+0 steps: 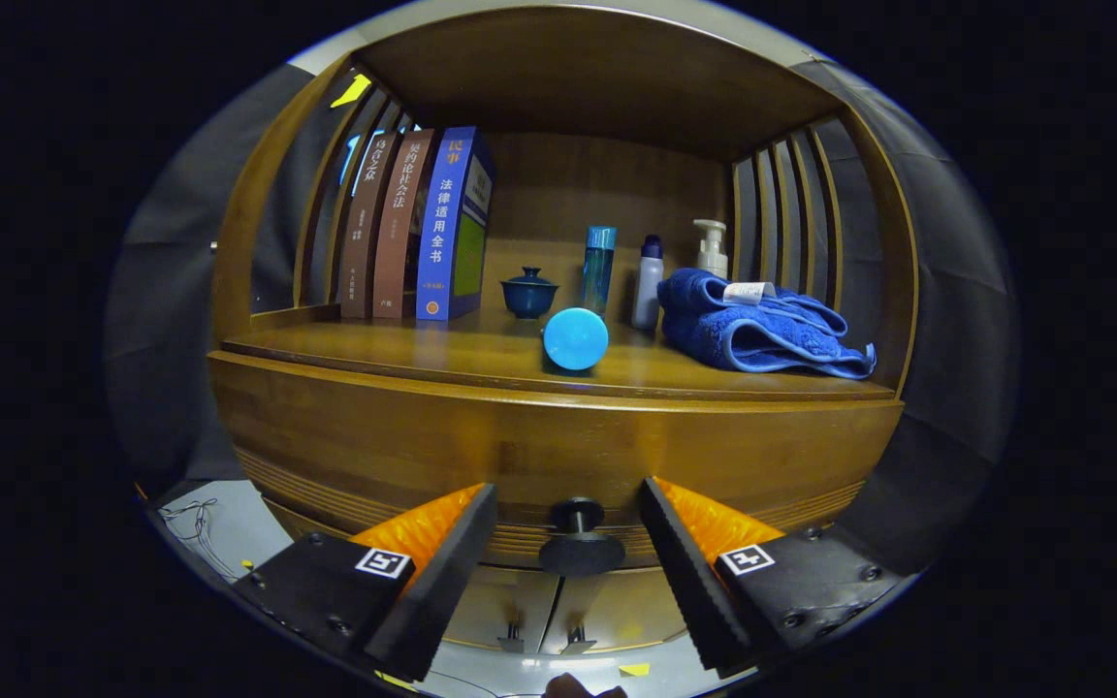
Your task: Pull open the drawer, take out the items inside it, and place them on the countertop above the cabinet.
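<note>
A wooden cabinet has a drawer front [539, 456] with a black round knob [579, 539] at its lower middle. The drawer looks pushed in, so its contents are hidden. My gripper [568, 519] is open, its two black fingers with orange backs standing either side of the knob, just short of touching it. Above the drawer front lies the wooden countertop [403, 347]. A blue round-capped item [575, 338] lies on it near the front edge, end toward me.
On the countertop stand three books [413, 225] at the left, a small blue lidded cup [528, 293], a blue bottle [598, 267], a white bottle [648, 281], a pump bottle [711, 248] and a folded blue towel [762, 330]. Slatted side walls and a wooden roof enclose the shelf.
</note>
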The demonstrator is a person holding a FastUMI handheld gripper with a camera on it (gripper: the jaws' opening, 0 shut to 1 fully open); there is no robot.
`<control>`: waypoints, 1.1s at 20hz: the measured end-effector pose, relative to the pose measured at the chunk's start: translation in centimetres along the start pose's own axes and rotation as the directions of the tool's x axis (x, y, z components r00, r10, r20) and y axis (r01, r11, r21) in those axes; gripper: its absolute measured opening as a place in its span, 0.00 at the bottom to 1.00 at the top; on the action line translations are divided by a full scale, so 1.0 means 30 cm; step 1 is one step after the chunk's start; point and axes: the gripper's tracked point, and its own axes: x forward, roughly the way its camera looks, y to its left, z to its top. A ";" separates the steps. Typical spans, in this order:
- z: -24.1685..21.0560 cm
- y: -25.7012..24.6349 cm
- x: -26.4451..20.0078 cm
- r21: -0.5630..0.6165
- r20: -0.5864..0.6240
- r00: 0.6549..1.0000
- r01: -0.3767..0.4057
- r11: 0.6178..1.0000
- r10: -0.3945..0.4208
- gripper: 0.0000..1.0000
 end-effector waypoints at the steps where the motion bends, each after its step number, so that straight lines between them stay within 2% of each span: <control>1: -0.005 -0.005 -0.005 -0.007 -0.004 1.000 -0.002 1.000 0.002 0.99; 5: 0.032 -0.016 -0.015 0.031 -0.011 1.000 -0.003 1.000 0.003 0.99; 10: 0.185 -0.021 -0.080 0.001 0.061 0.998 -0.001 1.000 0.001 1.00; 14: 0.346 -0.001 -0.192 -0.016 0.124 0.992 -0.024 1.000 0.025 1.00; 22: 0.627 0.019 -0.448 0.042 0.192 0.980 -0.069 0.997 0.059 0.99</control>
